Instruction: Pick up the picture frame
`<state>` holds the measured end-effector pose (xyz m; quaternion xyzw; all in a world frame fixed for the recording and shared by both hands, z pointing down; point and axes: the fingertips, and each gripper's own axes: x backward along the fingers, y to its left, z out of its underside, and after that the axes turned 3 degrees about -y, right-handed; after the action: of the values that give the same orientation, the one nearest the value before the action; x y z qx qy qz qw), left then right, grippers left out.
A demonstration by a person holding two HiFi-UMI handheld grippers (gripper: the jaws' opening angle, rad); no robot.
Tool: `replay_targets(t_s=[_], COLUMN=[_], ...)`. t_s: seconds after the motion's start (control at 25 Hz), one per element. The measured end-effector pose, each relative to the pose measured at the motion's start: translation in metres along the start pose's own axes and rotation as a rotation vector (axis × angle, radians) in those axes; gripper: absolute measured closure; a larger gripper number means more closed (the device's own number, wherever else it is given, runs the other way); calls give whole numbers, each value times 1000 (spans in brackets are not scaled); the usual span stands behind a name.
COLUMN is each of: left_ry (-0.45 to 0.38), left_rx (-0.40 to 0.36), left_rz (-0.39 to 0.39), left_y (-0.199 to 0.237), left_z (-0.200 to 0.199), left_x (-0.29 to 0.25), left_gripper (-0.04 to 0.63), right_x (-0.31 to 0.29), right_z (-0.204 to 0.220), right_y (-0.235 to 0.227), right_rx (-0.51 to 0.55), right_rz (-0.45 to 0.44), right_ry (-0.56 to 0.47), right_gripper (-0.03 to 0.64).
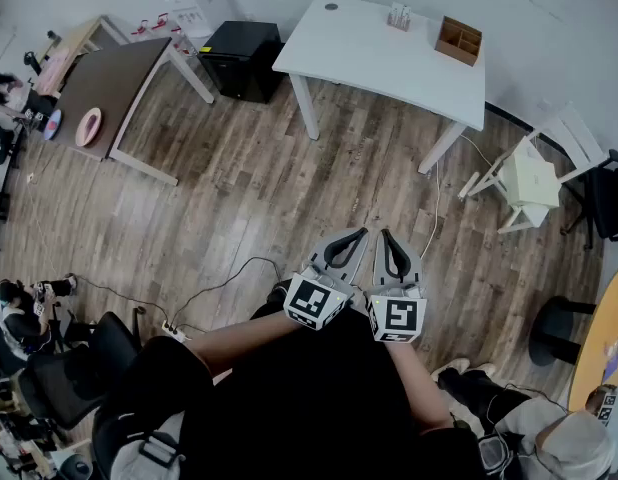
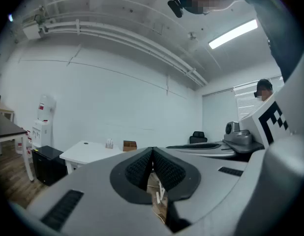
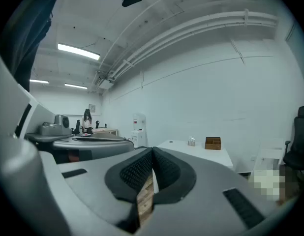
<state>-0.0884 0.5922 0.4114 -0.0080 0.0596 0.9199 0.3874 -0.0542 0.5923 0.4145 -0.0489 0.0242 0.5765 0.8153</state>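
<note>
No picture frame can be told for sure in any view. A white table (image 1: 389, 53) stands far ahead across the wooden floor; on it are a small pale upright object (image 1: 399, 16) and a brown wooden box (image 1: 459, 40). Both also show in the left gripper view, the pale object (image 2: 109, 143) beside the box (image 2: 129, 145), and in the right gripper view as box (image 3: 212, 142). My left gripper (image 1: 361, 235) and right gripper (image 1: 387, 235) are held side by side close to my body, pointing roughly level at the table. Both have their jaws together with nothing between them, as the left gripper (image 2: 152, 150) and right gripper (image 3: 152, 150) views show.
A black cabinet (image 1: 241, 58) stands left of the white table, and a brown table (image 1: 109, 83) further left. A white chair (image 1: 534, 173) is right of the table, with a cable (image 1: 434, 208) on the floor. People sit at the left edge and lower right.
</note>
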Motion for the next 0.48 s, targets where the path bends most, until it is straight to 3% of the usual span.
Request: replay_targets(t_s=[0.24, 0.48], left_ry=[2, 2], left_rx=[-3, 39], left_rz=[-10, -29], left_y=[-11, -9], left_z=[6, 10], left_x=[-3, -12], left_gripper=[581, 581], right_x=[6, 12], right_z=[2, 3], right_y=[-4, -26], right_rx=[-6, -112], right_rz=[-41, -33], right_ry=[-17, -49], right_gripper=[584, 583])
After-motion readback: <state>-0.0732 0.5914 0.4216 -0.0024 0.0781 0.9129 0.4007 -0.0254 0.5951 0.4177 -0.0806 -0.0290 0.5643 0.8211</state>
